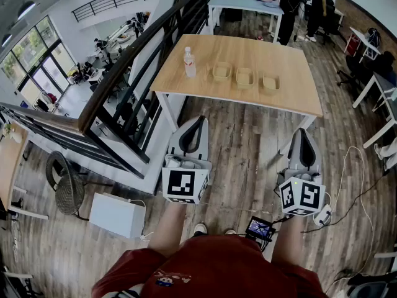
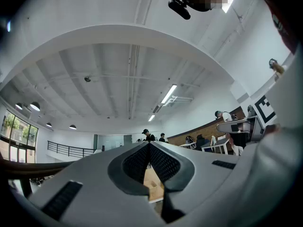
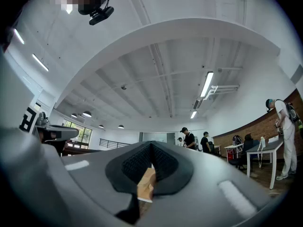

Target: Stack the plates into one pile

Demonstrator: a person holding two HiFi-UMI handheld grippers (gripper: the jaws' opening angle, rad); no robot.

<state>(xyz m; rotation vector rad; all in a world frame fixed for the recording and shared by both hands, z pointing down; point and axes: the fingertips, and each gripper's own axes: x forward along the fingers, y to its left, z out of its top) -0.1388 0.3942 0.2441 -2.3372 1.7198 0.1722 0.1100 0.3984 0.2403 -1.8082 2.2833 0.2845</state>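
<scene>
1 clear bottle (image 1: 189, 62) stands upright near the left end of the wooden tabletop (image 1: 285, 48). Dark railing (image 1: 118, 79) runs left of it. 1 white box (image 1: 116, 215) sits on the plank floor (image 1: 248, 135), near a wicker chair (image 1: 65, 188).

We see bright, even light from tall windows (image 1: 32, 59) and white ceiling strip lights (image 3: 207, 84); fisheye curving bends the edges.

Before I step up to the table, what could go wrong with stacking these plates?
1. Left gripper and right gripper are both shut; arriving so could shove a plate, not grip it.
2. The bottle stands close beside the left plate and could get knocked.
3. A cable loops across the floor at the right; a foot might snag.
</scene>
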